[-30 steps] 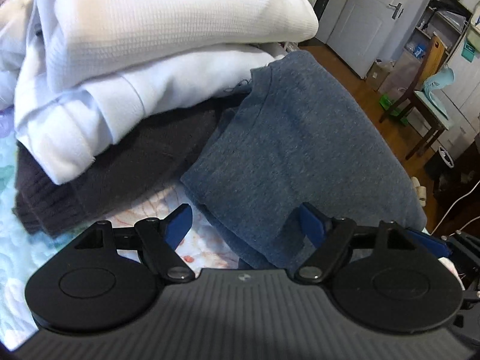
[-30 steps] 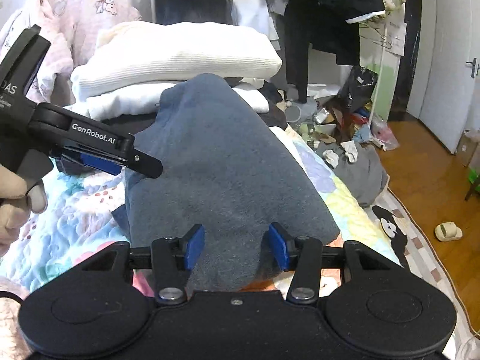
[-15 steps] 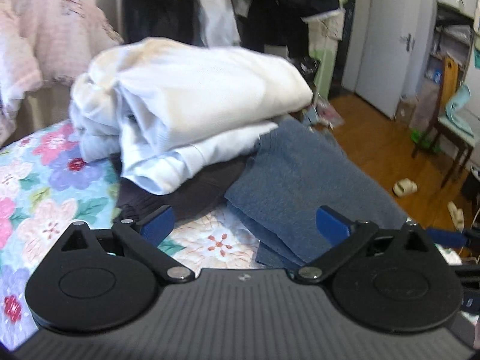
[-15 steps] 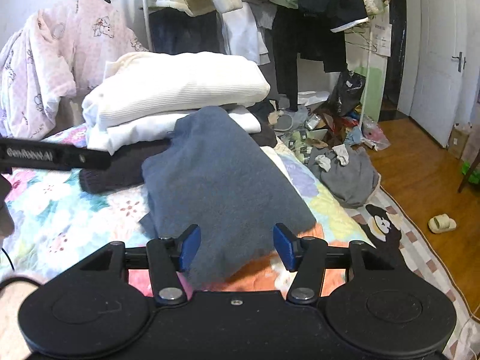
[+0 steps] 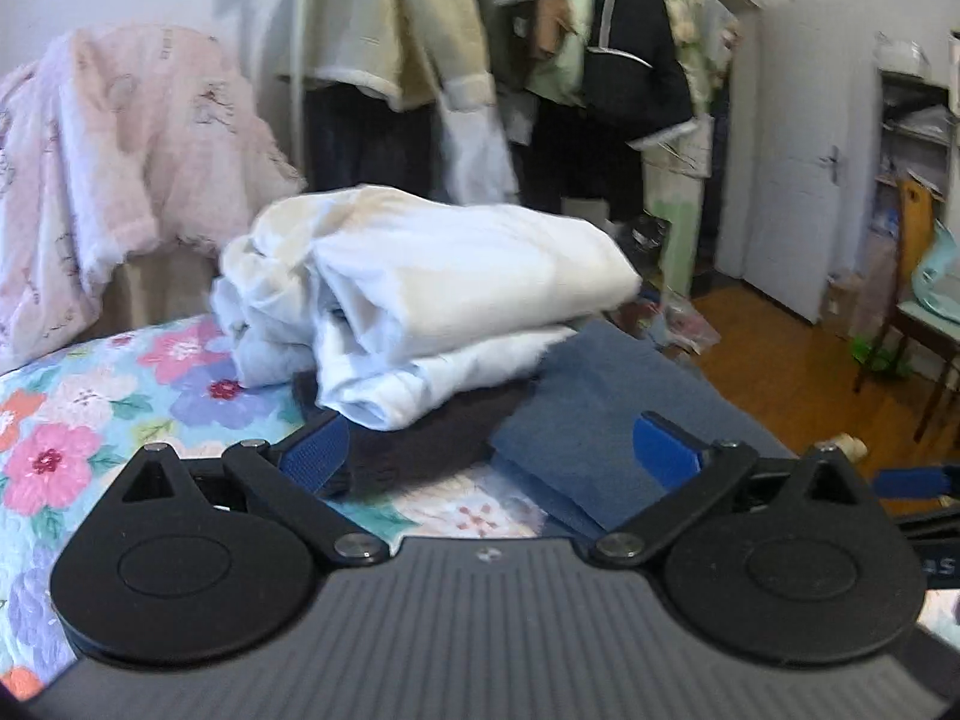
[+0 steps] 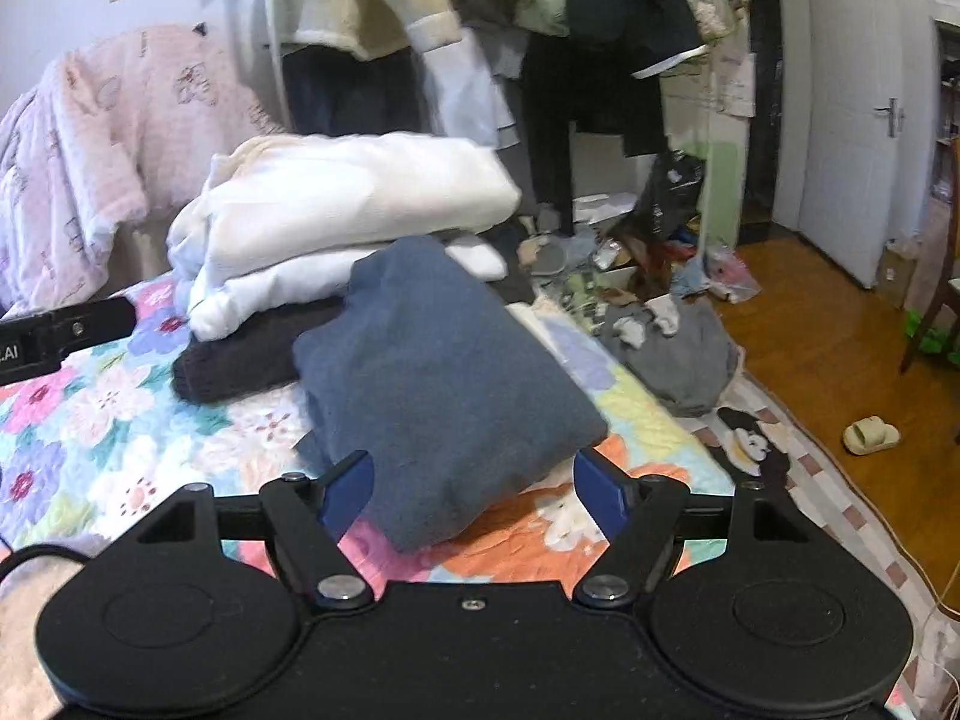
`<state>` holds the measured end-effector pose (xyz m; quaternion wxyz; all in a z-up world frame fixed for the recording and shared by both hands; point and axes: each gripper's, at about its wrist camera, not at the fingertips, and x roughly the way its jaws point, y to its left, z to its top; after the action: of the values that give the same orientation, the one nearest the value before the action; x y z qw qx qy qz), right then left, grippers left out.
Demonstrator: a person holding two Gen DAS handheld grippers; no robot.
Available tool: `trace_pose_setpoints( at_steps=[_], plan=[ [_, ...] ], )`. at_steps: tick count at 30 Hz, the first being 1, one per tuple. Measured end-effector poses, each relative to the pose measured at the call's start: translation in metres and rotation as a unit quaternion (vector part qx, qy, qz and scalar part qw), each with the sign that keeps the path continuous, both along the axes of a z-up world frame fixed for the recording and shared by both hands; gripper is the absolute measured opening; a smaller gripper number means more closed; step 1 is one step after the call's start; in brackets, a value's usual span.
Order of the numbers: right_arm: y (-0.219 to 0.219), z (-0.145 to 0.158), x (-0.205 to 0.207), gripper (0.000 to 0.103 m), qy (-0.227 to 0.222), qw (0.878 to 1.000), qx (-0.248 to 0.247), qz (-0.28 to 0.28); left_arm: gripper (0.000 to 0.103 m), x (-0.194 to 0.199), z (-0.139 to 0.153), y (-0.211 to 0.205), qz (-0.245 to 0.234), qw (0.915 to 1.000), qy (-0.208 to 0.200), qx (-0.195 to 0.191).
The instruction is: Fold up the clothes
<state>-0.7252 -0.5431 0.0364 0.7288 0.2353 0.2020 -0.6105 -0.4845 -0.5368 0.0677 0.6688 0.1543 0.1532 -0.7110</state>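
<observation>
The folded blue-grey garment [image 6: 444, 384] lies on the bed's floral quilt [image 6: 90, 420], its far end leaning up against a stack of folded clothes. That stack is made of a dark knit [image 6: 252, 354] at the bottom, a white garment [image 6: 282, 288] above it and a cream one [image 6: 360, 192] on top.

The right gripper [image 6: 474, 492] hangs just near of the blue-grey garment's near edge, its blue fingers [image 6: 347, 489] spread wide on either side of that edge and holding nothing. The left gripper [image 5: 489, 450] sits to the left of the garment, facing the stack, with its fingers [image 5: 315, 456] also wide apart and empty.

Farther back, a pink blanket [image 5: 132, 168] is draped at the left and hanging clothes [image 6: 480, 18] fill the wall. To the right, loose items litter the wooden floor [image 6: 810, 312] before a white door [image 6: 864, 138].
</observation>
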Motion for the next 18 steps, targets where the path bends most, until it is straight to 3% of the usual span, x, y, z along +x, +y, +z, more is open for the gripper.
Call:
trace_pose_setpoints(
  at_steps=[5,15,18],
  plan=[
    [0.003,0.008,0.006,0.078,0.024,1.0,-0.001,0.016,0.103,-0.017,-0.008,-0.01,-0.037,0.9954,0.004,0.088],
    [-0.002,0.011,-0.003,0.078,0.039,0.999,0.004,0.013,0.103,-0.055,-0.024,-0.018,-0.087,0.9852,-0.037,0.143],
    [0.001,0.012,-0.003,0.078,0.044,0.999,0.005,0.008,0.103,-0.058,-0.026,-0.019,-0.087,0.9844,-0.033,0.15]
  ],
)
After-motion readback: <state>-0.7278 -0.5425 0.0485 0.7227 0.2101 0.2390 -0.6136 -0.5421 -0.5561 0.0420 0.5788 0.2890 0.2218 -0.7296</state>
